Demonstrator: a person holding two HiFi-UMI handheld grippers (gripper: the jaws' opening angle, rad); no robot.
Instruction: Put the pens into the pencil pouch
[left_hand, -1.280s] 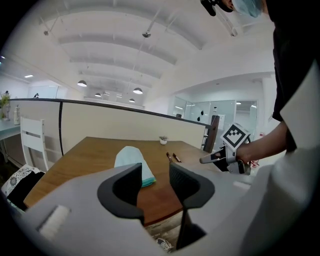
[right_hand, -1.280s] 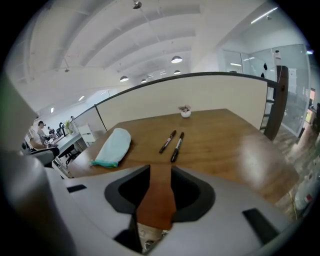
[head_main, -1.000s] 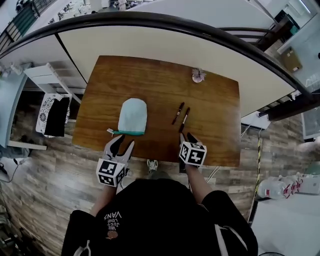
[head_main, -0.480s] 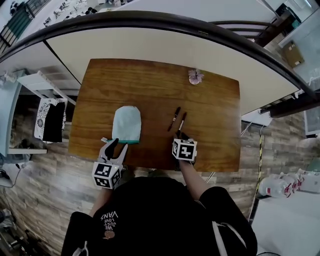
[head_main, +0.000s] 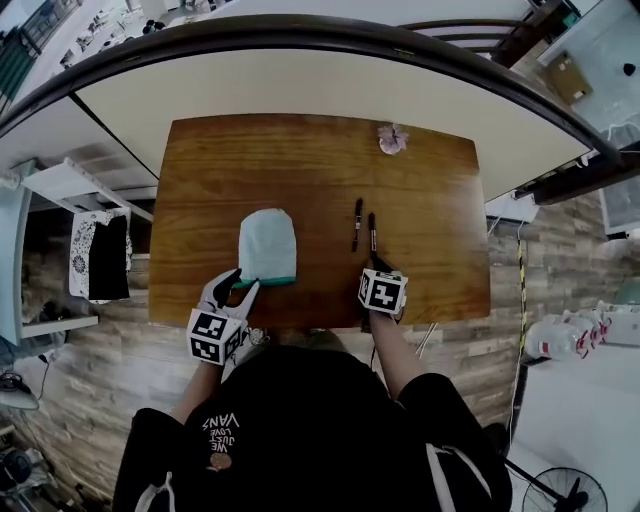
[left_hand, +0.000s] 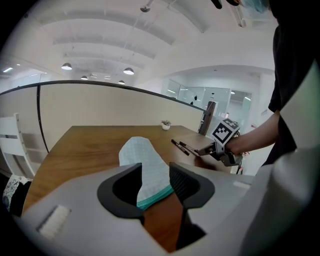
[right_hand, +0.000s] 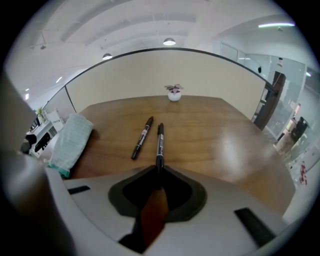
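A pale mint pencil pouch (head_main: 267, 247) with a teal opening edge lies on the wooden table (head_main: 300, 160). Right of it lie two black pens: the left pen (head_main: 357, 224) and the right pen (head_main: 373, 232). My left gripper (head_main: 240, 283) is open at the pouch's teal near end, and the pouch (left_hand: 145, 165) shows between its jaws (left_hand: 156, 172). My right gripper (head_main: 377, 263) is closing. The right pen's (right_hand: 160, 142) near end sits pinched between its fingertips (right_hand: 159, 170). The left pen (right_hand: 142, 138) lies free beside it.
A small potted plant (head_main: 391, 138) stands at the table's far edge, right of the middle. A curved dark rail and a cream wall run behind the table. A white rack (head_main: 70, 180) stands on the floor to the left. My body is against the table's near edge.
Both grippers came down and forward to the table. The right jaws, open before, have narrowed onto the right pen's near end. The left gripper reached the pouch's teal edge.
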